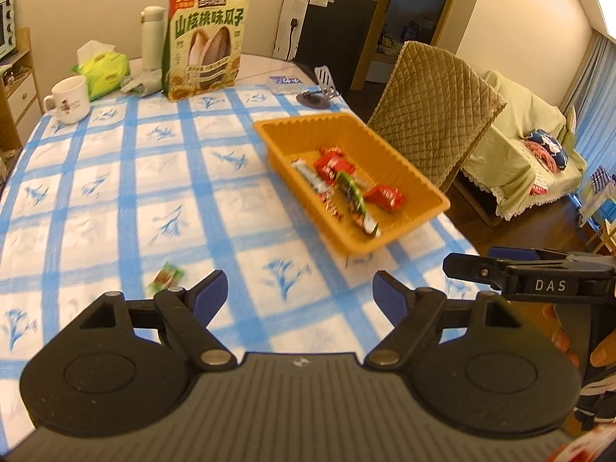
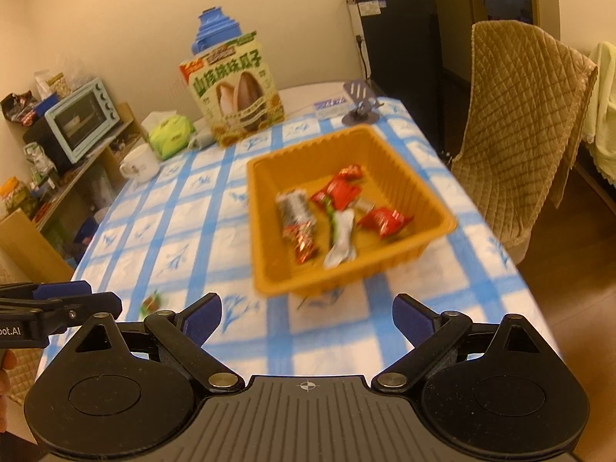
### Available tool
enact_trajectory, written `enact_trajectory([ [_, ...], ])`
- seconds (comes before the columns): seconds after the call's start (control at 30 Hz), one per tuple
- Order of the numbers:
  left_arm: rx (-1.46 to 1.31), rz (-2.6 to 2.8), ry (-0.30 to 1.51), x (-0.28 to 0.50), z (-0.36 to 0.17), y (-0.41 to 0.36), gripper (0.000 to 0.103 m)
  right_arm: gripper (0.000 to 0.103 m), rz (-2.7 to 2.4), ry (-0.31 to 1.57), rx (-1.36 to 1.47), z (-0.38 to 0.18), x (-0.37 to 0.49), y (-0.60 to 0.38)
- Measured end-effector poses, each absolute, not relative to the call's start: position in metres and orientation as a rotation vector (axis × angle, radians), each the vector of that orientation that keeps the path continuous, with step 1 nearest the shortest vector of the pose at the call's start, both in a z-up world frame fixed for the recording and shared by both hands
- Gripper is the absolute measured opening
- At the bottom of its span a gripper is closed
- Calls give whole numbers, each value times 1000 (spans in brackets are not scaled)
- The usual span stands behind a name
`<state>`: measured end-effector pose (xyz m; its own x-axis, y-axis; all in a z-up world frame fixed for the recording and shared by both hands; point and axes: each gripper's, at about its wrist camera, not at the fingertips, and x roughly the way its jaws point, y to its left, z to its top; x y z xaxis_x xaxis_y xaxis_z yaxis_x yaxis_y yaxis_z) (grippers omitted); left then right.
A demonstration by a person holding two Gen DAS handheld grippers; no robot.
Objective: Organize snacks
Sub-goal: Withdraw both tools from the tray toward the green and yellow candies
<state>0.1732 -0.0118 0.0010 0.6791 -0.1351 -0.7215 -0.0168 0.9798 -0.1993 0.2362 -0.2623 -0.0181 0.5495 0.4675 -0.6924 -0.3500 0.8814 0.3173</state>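
Orange tray (image 2: 265, 269) holding wrapped snacks (image 2: 338, 211) sits near the table's right edge; one green candy (image 1: 166, 276) lies apart on checked cloth (image 1: 115, 177). Left gripper (image 1: 298, 296) and right gripper (image 2: 306, 317) both wide, empty.

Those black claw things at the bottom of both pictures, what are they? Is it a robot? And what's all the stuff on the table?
They are not a robot. A person holds a grabbing tool in each hand, and each tool has a small camera looking out along its two fingers. One picture comes from the left gripper, the other from the right gripper. Both are open and hold nothing.

In front of them is a table with a blue checked tablecloth. On it sits an orange tray with wrapped snacks inside, some red ones among them. One small green snack lies alone on the cloth, outside the tray. Farther back stand a big sunflower seed bag, a white mug, a tissue pack and a white bottle.
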Motion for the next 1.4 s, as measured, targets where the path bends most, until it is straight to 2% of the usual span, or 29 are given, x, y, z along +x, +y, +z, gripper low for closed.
enact_trajectory([
  [0.6, -216, -43, 873, 88, -16, 44, 81, 95, 533, 969, 94, -41, 153, -193],
  [1.4, -287, 100, 909, 53, -36, 96, 81, 95, 679, 1028, -15, -63, 141, -113],
])
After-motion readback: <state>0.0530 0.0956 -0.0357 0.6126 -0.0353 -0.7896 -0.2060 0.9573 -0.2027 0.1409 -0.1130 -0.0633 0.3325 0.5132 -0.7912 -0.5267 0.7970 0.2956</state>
